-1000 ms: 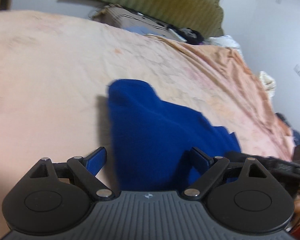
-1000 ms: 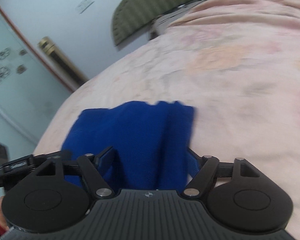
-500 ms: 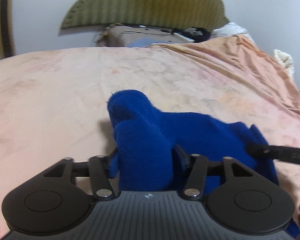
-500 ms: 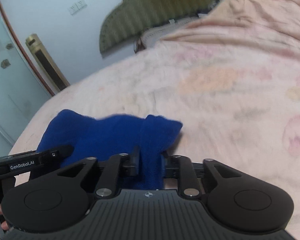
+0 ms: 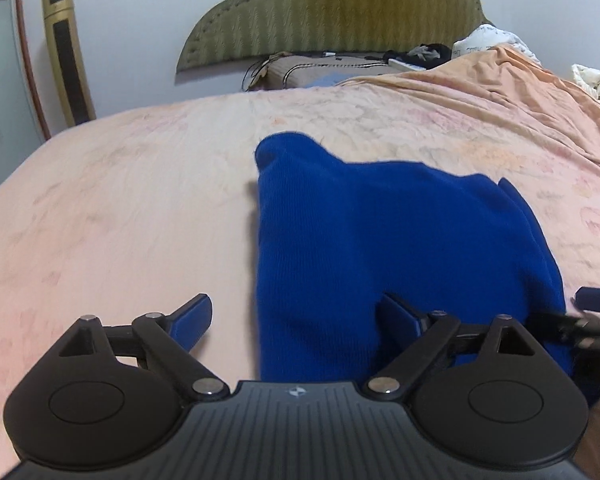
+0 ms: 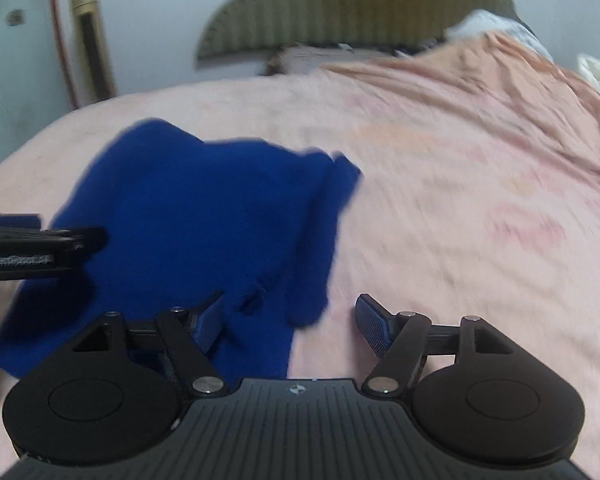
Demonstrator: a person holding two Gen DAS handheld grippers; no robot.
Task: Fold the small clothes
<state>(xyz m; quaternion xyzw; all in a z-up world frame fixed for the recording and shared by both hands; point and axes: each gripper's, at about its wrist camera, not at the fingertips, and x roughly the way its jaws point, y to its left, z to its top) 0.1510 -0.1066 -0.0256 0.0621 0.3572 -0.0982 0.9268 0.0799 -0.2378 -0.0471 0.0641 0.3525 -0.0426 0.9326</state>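
Observation:
A small blue knit garment (image 5: 380,240) lies folded over on the pink bedspread (image 5: 120,200). My left gripper (image 5: 296,320) hovers at its near left edge with jaws opening wide; cloth lies between the fingers but the pads do not press it. In the right wrist view the same garment (image 6: 204,224) fills the left half. My right gripper (image 6: 288,324) is at its near right corner, jaws opening, with the cloth's edge between them and free of the pads. The left gripper's finger (image 6: 40,244) shows at that view's left edge.
A green padded headboard (image 5: 332,8) stands at the far end, with pillows and dark items (image 5: 420,54) below it. A gold tower fan (image 5: 66,52) stands at the far left by the wall. An orange sheet (image 5: 520,92) is rumpled at the far right.
Both grippers closed on the garment's near corners half a second ago and have now let go, jaws spread. Both views rolled level, and the garment lies flatter and more spread.

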